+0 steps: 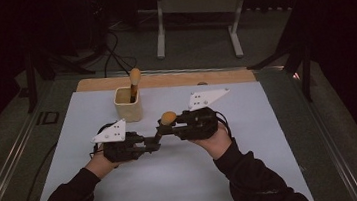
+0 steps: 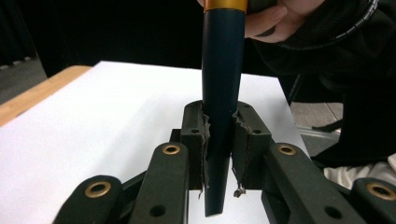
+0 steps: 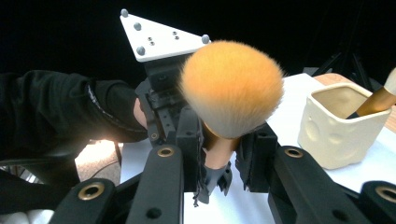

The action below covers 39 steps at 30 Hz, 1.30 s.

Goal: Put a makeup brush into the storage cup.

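Observation:
A makeup brush with an orange bristle head (image 1: pixel 168 117) (image 3: pixel 232 86), a gold ferrule and a dark blue handle (image 2: pixel 222 84) is held above the white mat between both grippers. My left gripper (image 1: pixel 156 142) (image 2: pixel 219 122) is shut on the lower end of the handle. My right gripper (image 1: pixel 167 128) (image 3: pixel 219 140) is shut on the gold ferrule just under the bristles. A cream cup (image 1: pixel 128 104) (image 3: pixel 338 126) stands behind them, with a second brush (image 1: pixel 134 80) (image 3: pixel 378 100) upright in it.
The white mat (image 1: pixel 185 180) covers the table, and a wooden strip (image 1: pixel 224 75) runs along its far edge. Metal rails flank the table at left and right. A white stand's legs (image 1: pixel 160 37) sit on the floor beyond.

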Available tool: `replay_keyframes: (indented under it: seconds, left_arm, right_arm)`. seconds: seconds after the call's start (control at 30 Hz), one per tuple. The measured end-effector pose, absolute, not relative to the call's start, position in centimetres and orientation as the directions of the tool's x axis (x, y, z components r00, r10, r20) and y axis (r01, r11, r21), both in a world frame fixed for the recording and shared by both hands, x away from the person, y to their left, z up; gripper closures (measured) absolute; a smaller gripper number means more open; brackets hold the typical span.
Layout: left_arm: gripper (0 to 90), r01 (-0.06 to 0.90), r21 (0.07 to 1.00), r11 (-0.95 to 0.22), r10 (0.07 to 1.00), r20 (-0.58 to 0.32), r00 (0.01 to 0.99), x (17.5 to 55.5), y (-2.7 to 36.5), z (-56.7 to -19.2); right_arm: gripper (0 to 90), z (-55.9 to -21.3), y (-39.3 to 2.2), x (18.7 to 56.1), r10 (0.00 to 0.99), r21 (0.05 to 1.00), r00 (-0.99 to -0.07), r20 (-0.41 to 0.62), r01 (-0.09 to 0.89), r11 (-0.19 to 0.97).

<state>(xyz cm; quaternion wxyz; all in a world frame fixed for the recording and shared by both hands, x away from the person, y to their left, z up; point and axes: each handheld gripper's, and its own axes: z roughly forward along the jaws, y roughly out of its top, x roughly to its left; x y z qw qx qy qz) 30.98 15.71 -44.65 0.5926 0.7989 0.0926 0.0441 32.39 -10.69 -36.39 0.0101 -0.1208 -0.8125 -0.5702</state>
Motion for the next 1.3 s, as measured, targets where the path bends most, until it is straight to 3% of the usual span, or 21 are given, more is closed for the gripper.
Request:
replay_keyframes:
  seconds: [0.07, 0.5, 0.8, 0.9, 1.0, 1.13, 1.3]
  left_arm:
    - [74.1, 0.099, 0.953, -0.287, 0.202, -0.041, 0.979, 30.9, 15.6, -44.5]
    - [37.7, 0.154, 0.95, -0.273, 0.297, -0.069, 0.952, 31.0, 15.9, -43.8]
    - [25.5, 0.181, 0.948, -0.262, 0.339, -0.085, 0.937, 31.0, 16.6, -43.6]
    - [15.2, 0.188, 0.945, -0.269, 0.34, -0.09, 0.936, 31.0, 16.8, -43.5]
    - [13.5, 0.235, 0.942, -0.24, 0.351, -0.142, 0.926, 31.1, 17.2, -43.5]
    - [2.8, 0.246, 0.94, -0.236, 0.349, -0.155, 0.924, 31.1, 17.6, -43.6]
    - [1.6, 0.234, 0.947, -0.22, 0.366, -0.142, 0.92, 30.8, 18.1, -43.6]
  right_arm:
    - [72.6, -36.3, -10.7, 32.4, 0.188, 0.923, -0.97, 0.152, 0.207, 0.325]
    - [72.7, -35.2, -10.8, 32.6, 0.199, 0.924, -0.972, 0.122, 0.185, 0.335]
    - [72.7, -34.4, -10.8, 32.9, 0.202, 0.924, -0.973, 0.115, 0.18, 0.338]
    - [72.7, -34.2, -10.9, 33.1, 0.204, 0.926, -0.972, 0.12, 0.183, 0.33]
    - [72.7, -33.9, -11.0, 33.3, 0.203, 0.927, -0.972, 0.119, 0.182, 0.327]
    - [72.7, -33.4, -10.9, 33.5, 0.203, 0.929, -0.973, 0.109, 0.172, 0.327]
    - [72.7, -32.6, -10.6, 34.1, 0.201, 0.929, -0.974, 0.106, 0.169, 0.328]
